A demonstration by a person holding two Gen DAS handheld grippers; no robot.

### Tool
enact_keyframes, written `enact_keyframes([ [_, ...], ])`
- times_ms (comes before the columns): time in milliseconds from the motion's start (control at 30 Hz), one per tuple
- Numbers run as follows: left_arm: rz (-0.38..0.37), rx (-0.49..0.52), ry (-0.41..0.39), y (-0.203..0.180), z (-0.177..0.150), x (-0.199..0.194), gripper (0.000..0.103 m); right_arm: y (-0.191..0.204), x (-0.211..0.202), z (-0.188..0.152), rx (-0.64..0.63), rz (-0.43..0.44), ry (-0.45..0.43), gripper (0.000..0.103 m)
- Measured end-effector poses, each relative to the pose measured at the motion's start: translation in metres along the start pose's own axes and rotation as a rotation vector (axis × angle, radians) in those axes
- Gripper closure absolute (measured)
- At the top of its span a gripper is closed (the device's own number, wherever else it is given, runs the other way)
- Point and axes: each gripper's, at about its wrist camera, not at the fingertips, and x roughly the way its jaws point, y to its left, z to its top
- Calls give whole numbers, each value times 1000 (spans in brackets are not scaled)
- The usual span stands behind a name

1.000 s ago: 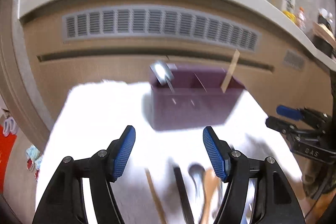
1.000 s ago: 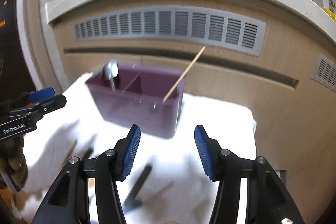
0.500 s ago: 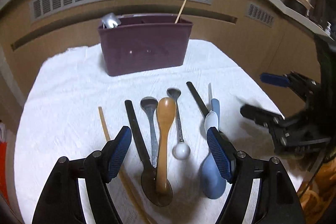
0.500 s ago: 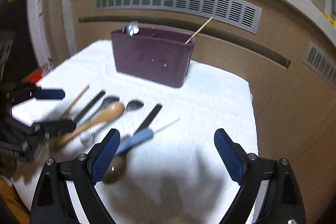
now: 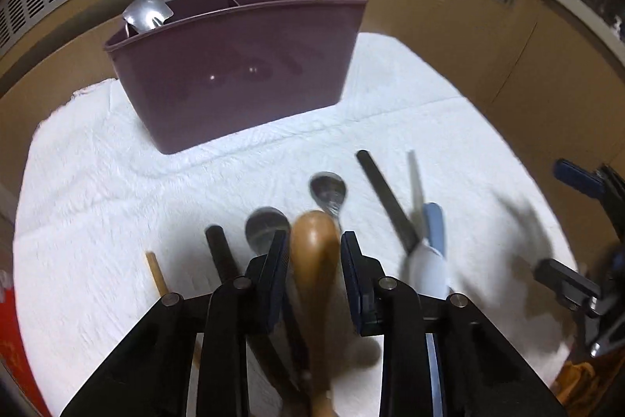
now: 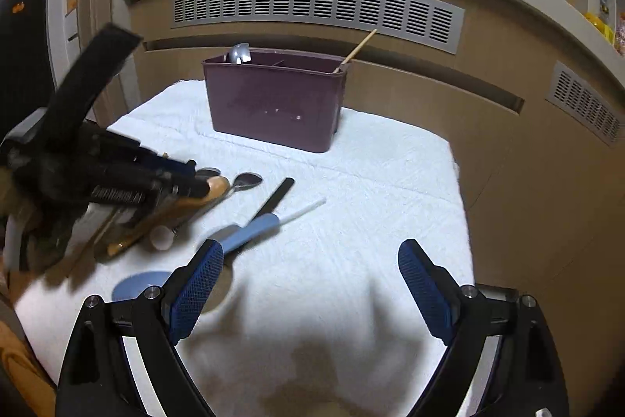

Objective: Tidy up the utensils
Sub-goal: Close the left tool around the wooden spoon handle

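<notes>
Gripping smooth wooden spoon (image 5: pixel 315 253) w/ left tool (image 5: pixel 315 261).

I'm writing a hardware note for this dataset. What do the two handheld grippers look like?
The right gripper and the left gripper look alike: black plastic two-finger frames, silver round screws at the joints, blue cross-hatched rubber pads on the finger insides. In the right wrist view the left one's side carries white lettering, too blurred to read. No cables or sleeves show.
</notes>
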Motion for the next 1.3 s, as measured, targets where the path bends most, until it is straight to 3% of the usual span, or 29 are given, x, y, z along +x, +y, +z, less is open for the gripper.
enact_keyframes([
  [200, 36, 38, 45, -7, 2, 10, 75, -9, 10, -11, 49, 31, 26, 14],
  [533, 9, 30, 71, -8, 12, 16, 72, -12, 18, -18, 76, 56, 49, 14],
  [667, -33, 39, 103, -11, 13, 20, 69, -11, 20, -18, 72, 53, 54, 14],
  [800, 25, 82, 103, -13, 11, 22, 69, -11, 20, -19, 69, 49, 56, 14],
  [1033, -26, 13, 101, -2, 9, 19, 66, -10, 22, -18, 66, 47, 59, 14],
  [1133, -65, 0, 102, -2, 11, 18, 53, -8, 20, -16, 60, 48, 54, 14],
  [1300, -41, 11, 96, -7, 16, 21, 56, -1, 14, -10, 37, 40, 36, 14],
])
